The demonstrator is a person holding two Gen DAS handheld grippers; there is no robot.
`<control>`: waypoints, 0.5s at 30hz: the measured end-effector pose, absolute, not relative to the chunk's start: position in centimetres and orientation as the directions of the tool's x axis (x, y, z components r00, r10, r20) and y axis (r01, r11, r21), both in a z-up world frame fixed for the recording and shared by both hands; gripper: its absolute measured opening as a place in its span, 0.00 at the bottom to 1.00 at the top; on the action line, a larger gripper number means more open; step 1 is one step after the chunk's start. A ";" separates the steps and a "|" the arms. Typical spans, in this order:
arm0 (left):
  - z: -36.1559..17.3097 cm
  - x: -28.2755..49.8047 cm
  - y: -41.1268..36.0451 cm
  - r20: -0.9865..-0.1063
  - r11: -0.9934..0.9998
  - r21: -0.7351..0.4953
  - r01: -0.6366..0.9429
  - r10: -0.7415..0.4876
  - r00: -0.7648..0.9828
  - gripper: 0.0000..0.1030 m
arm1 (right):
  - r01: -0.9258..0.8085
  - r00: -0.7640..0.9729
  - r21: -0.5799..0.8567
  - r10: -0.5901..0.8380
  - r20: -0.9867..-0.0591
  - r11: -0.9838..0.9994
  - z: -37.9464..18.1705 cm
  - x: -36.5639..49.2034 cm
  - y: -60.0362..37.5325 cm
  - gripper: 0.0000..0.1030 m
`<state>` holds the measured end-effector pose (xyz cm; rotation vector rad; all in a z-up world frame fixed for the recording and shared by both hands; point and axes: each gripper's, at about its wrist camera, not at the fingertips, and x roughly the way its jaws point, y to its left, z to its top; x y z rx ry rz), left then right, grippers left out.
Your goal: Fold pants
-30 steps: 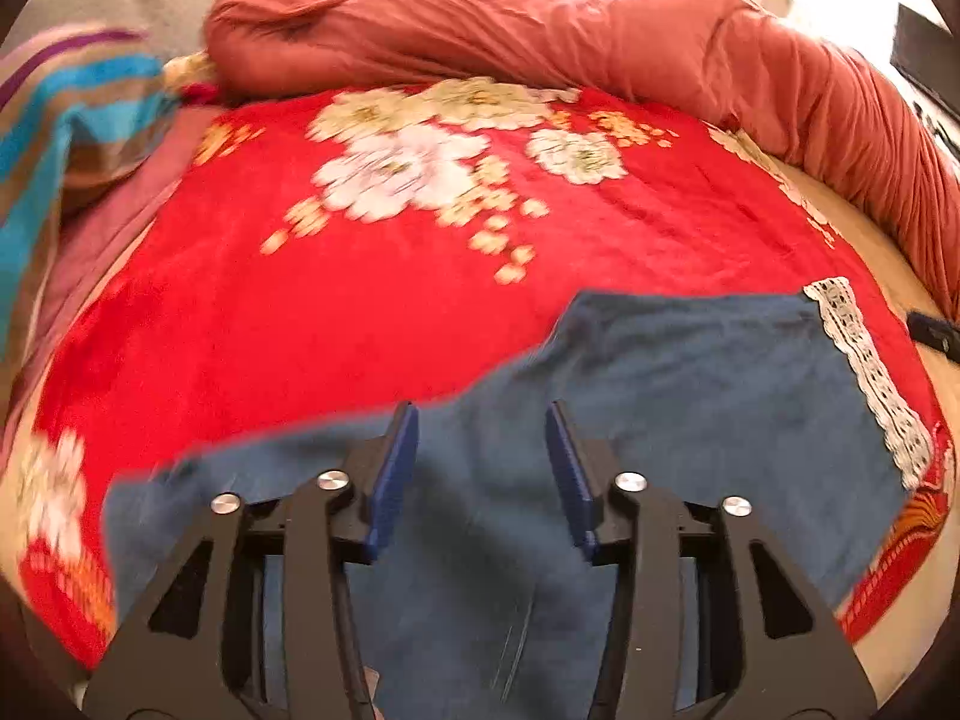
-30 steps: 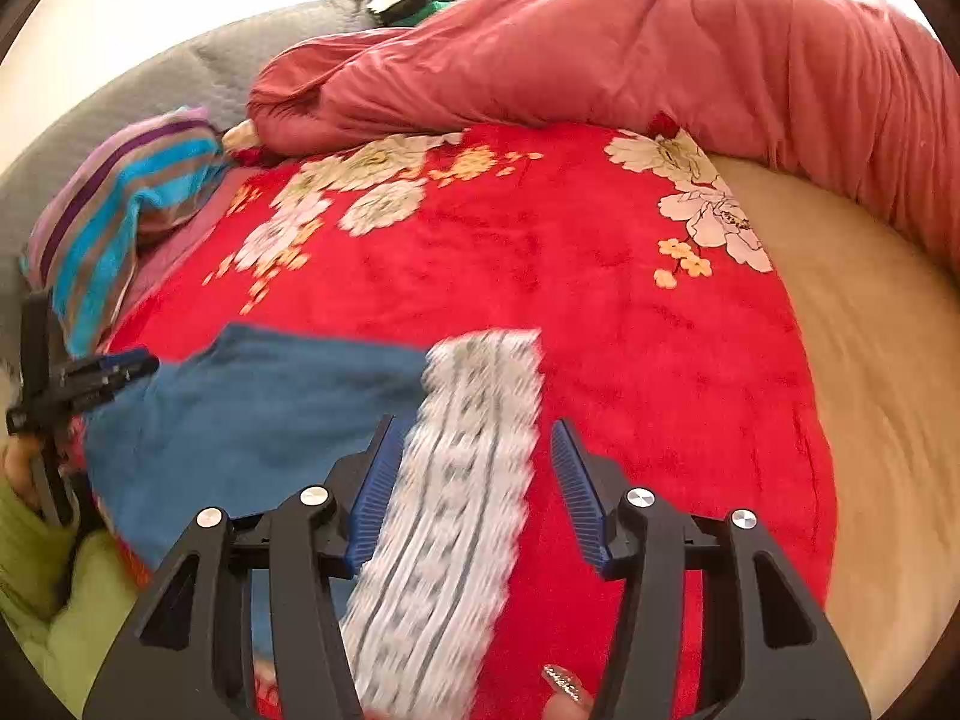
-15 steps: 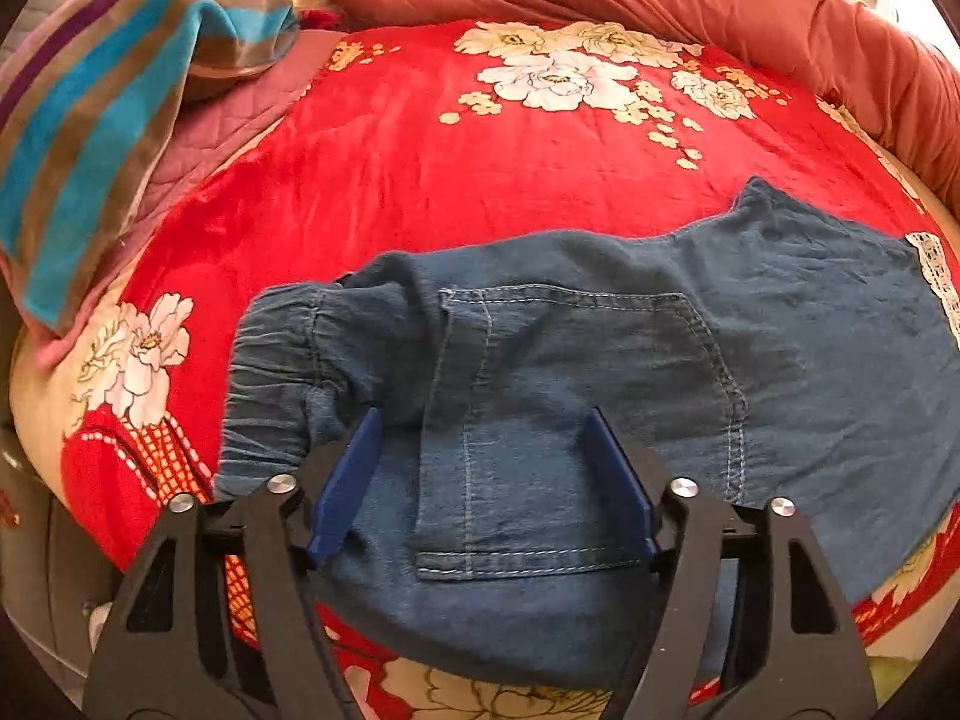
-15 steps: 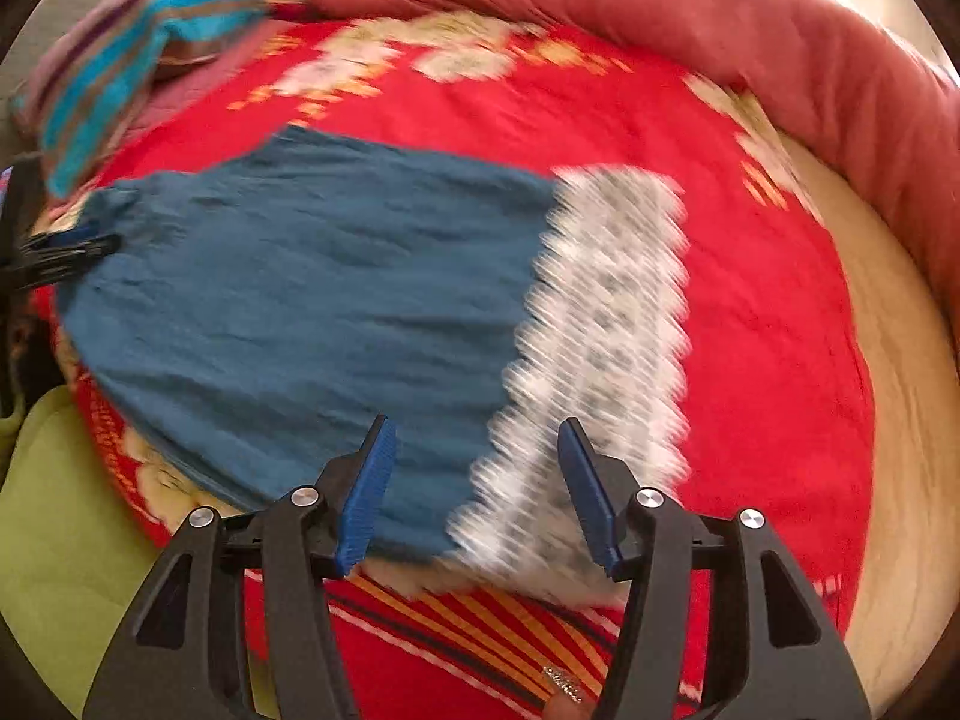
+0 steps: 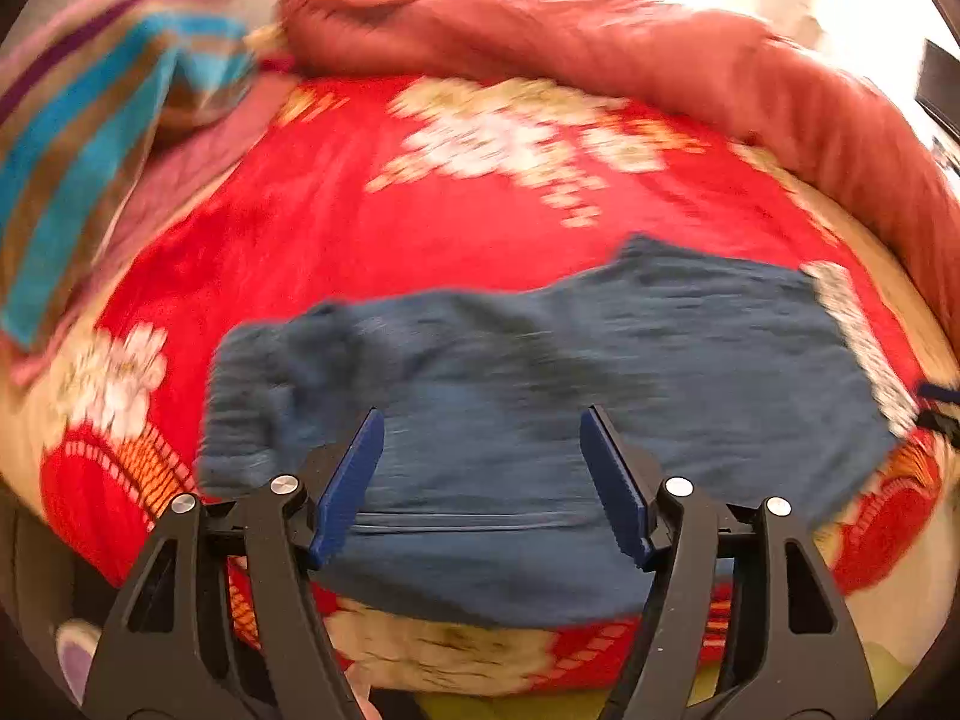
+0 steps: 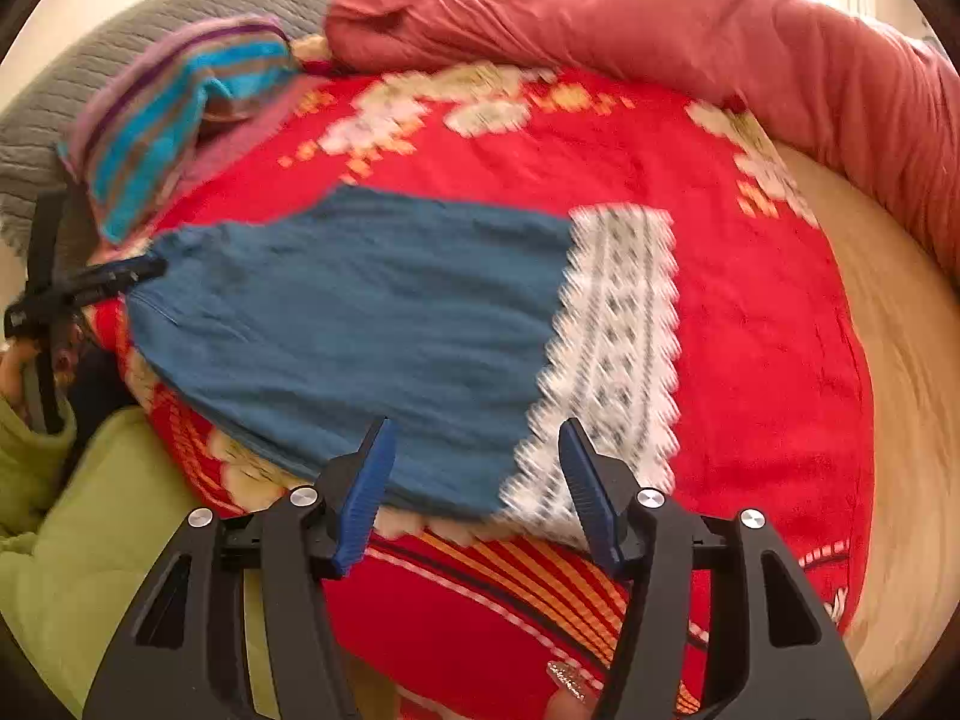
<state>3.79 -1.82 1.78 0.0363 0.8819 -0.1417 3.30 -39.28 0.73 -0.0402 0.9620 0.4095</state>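
A bed covered by a red floral blanket is the work surface, with a rolled pink quilt along its 12 o'clock edge. The left gripper is spread wide, empty, over the waistband end of the blue pants, which lie flat on the blanket. The right gripper is also spread and empty, with the white lace cuff at its 1 o'clock.

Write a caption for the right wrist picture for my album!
Blue denim pants with a white lace cuff lie on a red floral blanket.
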 end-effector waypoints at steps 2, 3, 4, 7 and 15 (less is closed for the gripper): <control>2.3 3.3 -4.6 -0.766 0.977 -0.003 0.212 -0.139 0.627 0.64 | -0.375 0.509 0.153 0.341 -0.790 0.914 1.2 3.5 -38.5 0.54; 2.3 3.2 -5.8 -0.771 0.970 0.002 0.243 -0.154 0.619 0.64 | -0.385 0.506 0.156 0.350 -0.789 0.909 1.2 3.7 -37.9 0.54; 2.0 3.2 -7.0 -0.779 0.963 0.003 0.271 -0.168 0.605 0.64 | -0.391 0.505 0.155 0.353 -0.788 0.907 1.2 3.9 -37.5 0.55; 0.3 3.4 -10.3 -0.814 0.943 0.031 0.330 -0.168 0.556 0.64 | -0.404 0.505 0.148 0.355 -0.786 0.903 0.8 4.3 -36.4 0.60; -4.4 3.3 -11.6 -0.891 0.930 0.044 0.365 -0.128 0.435 0.64 | -0.390 0.411 0.073 0.244 -0.879 0.918 -3.9 5.0 -34.4 0.60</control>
